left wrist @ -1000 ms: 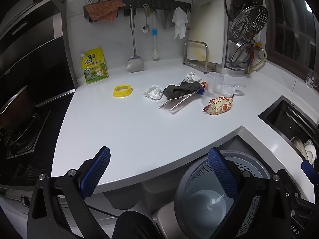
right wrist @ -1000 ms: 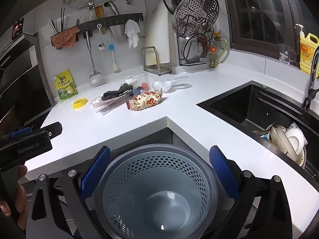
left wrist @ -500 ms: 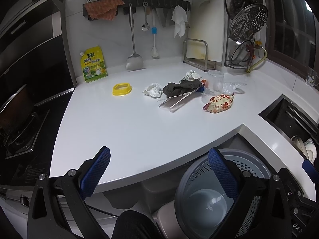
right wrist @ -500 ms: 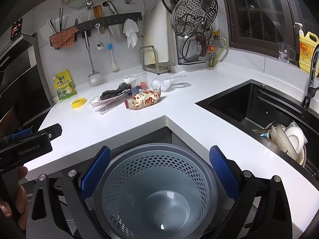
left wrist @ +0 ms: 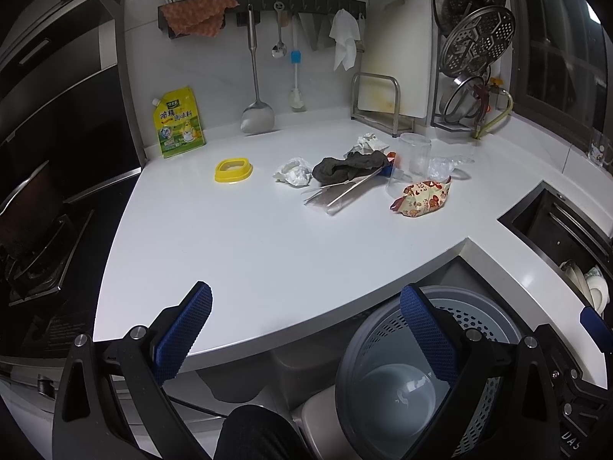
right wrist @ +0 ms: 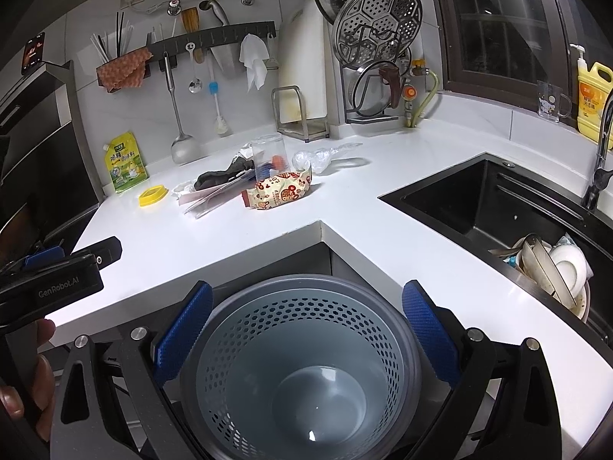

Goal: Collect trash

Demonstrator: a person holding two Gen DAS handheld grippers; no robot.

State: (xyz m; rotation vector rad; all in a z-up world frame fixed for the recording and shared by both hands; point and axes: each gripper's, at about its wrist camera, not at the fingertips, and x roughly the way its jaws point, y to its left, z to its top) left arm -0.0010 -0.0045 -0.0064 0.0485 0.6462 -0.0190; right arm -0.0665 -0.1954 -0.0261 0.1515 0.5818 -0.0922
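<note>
Both sets of jaws spread wide, holding nothing. Left gripper [left wrist: 304,329] poised over the near edge of the white worktop [left wrist: 237,237], well short of the litter. Far ahead of its jaws, a loose cluster: crumpled tissue [left wrist: 293,170], then to its right a dark rag [left wrist: 348,166] draped over a clear plastic sleeve [left wrist: 337,195], a second paper wad [left wrist: 367,142] just behind. Further right, a patterned snack wrapper [left wrist: 421,197] lying beside a clear cup [left wrist: 413,157] and a scrunched plastic film [left wrist: 446,165]. Off to the left of the pile, apart from it, a yellow ring [left wrist: 233,170]; behind that, a yellow pouch [left wrist: 178,122] leaning on the wall.

Right gripper [right wrist: 306,335] directly above the grey bin [right wrist: 302,368] (perforated sides, nothing visible inside), rim framed between the blue pads [right wrist: 184,335]. Same litter ahead and slightly left of these jaws, wrapper [right wrist: 277,193] nearest. To the right, a dark sink [right wrist: 479,199] with dishes [right wrist: 551,268] stacked at its near corner. Left gripper's body [right wrist: 57,280] visible at the left edge.
</note>
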